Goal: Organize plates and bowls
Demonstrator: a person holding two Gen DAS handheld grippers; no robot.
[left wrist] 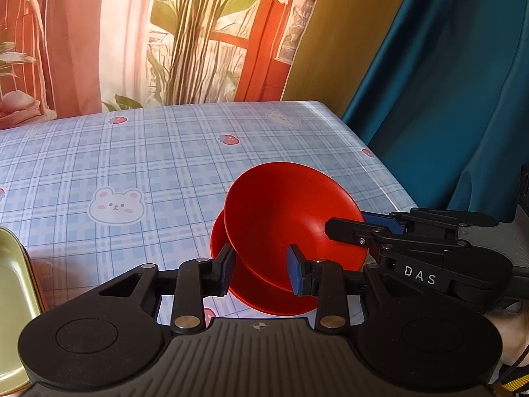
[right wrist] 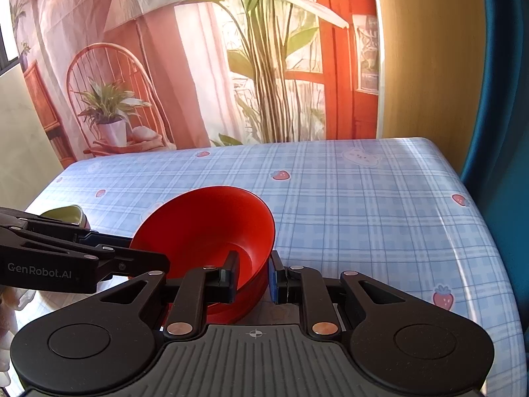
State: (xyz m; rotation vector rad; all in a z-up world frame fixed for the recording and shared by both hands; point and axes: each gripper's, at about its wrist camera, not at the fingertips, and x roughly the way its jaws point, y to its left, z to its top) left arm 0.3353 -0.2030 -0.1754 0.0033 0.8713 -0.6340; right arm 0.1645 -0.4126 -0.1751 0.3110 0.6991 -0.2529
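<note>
The table [left wrist: 132, 152], under a blue checked cloth with bears and strawberries, fills most of both views, with a printed backdrop [left wrist: 165, 33] hanging behind it and a blue curtain [left wrist: 446, 82] off its right edge. Near the table's front right part a red bowl [left wrist: 284, 211] is held tilted, and in the left wrist view a second red rim [left wrist: 264, 297], a plate or another bowl, shows just below it; whether the two touch I cannot tell. A pale green dish [left wrist: 13, 297] lies at the left edge, well apart. Both grippers hold the same bowl: the left gripper [left wrist: 261, 271] is closed partway with one pad outside the wall and one inside, and the right gripper [right wrist: 253, 276] is pinched nearly shut across the rim on the opposite side. Both point forward and slantwise down at the table, meeting from either side. The step in hand looks like setting the bowl down onto the red piece beneath. The next move probably calls for levelling the bowl, lowering it squarely, and letting go with one gripper at a time so it does not tip.
</note>
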